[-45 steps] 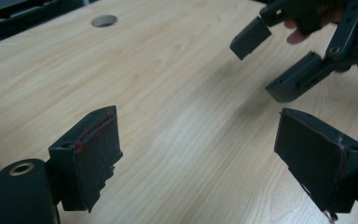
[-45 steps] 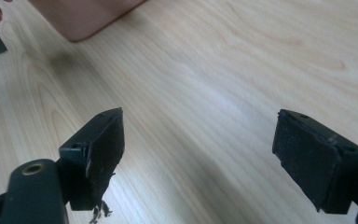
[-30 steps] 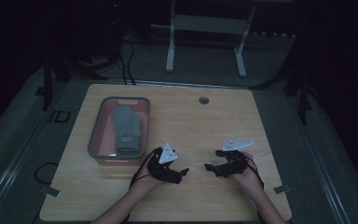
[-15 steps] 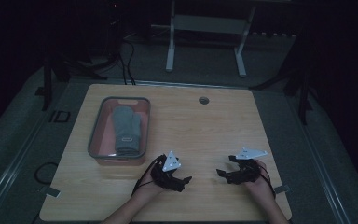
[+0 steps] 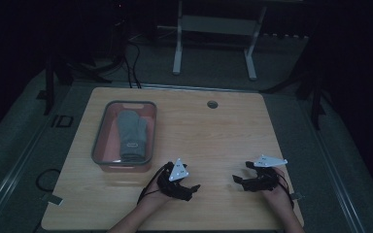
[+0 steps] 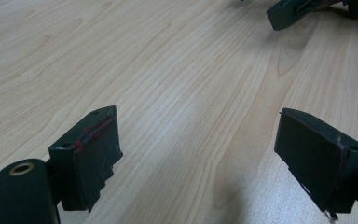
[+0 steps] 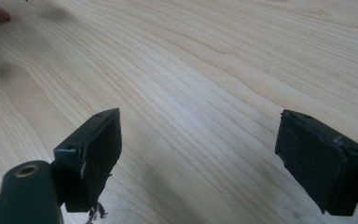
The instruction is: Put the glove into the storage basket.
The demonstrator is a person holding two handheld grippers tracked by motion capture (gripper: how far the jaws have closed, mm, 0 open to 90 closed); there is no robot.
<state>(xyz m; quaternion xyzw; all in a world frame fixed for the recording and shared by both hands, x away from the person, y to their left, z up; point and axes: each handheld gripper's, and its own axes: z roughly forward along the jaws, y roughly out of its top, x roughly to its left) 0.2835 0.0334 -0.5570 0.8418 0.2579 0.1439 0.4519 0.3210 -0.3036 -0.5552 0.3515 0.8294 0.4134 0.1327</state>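
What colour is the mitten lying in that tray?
Grey, seen best in the high view: the grey knitted mitten in the red plastic tray.

A pale wooden surface (image 5: 223,131) with rounded corners fills the middle of the high view, its grain running lengthwise in both gripper views. A small round grommet hole (image 5: 212,104) sits near its upper edge, just right of centre. At centre left of the frame a grey-rimmed clear bin (image 5: 98,145) with a reddish floor rests directly on the wood, and a grey mitten (image 5: 131,132) lies inside it. The lower middle of the wood is bare.
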